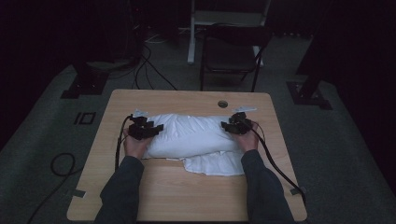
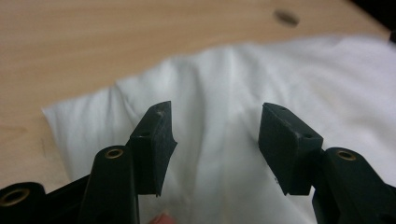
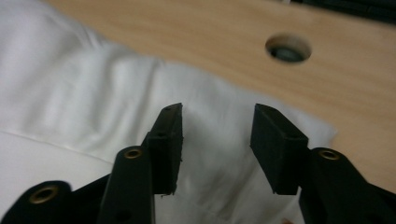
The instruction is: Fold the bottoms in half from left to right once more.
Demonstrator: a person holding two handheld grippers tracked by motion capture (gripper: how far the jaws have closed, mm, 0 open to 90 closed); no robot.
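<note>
High view: plump white pillow (image 1: 191,135) lies rumpled across table (image 1: 187,196).

I read the high view from above my near side of the counter (image 1: 140,100), facing forward and down, far off. The left gripper view and right gripper view each look along their own jaws, close over the white cloth (image 2: 224,93). All three share the cloth and the counter's round hole (image 3: 288,48).
</note>
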